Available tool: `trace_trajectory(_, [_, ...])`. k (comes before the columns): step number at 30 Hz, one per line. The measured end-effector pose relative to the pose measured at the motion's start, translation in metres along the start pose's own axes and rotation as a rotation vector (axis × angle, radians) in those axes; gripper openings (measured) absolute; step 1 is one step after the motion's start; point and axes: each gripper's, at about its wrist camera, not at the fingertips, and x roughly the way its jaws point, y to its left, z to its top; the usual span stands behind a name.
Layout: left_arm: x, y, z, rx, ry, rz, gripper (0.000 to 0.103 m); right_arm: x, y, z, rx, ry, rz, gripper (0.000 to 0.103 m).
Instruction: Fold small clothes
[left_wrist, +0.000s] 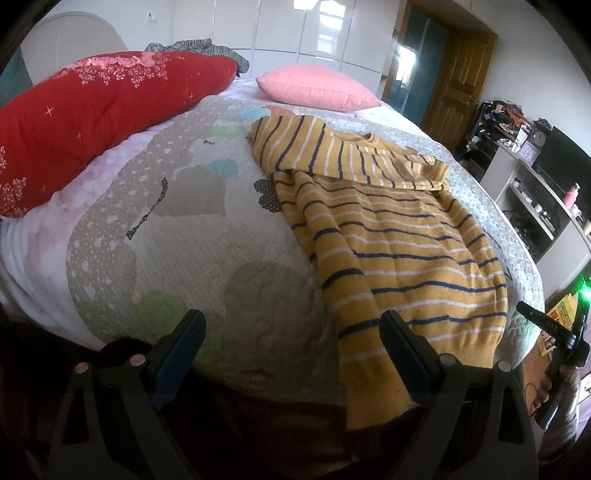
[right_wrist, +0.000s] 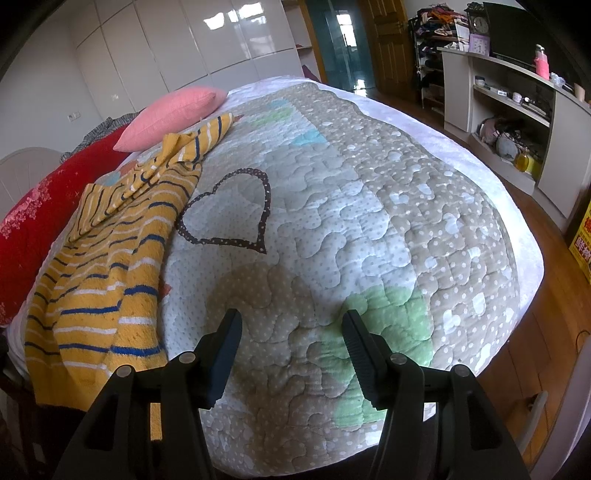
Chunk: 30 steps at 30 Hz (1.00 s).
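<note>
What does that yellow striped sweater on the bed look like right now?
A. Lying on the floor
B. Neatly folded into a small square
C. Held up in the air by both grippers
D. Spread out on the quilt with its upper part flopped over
D: the yellow striped sweater lies spread on the quilt, its upper part flopped over, and both the left gripper and right gripper are open and empty.
</note>
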Motion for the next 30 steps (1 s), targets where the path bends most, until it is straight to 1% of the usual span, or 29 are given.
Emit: trace_trajectory(30, [0.0076,0.0005,-0.0045,-0.011,0.013,-0.003,0.094,0.0025,-0.0002,-0.0021,-0.004,0.004,0.000,0.065])
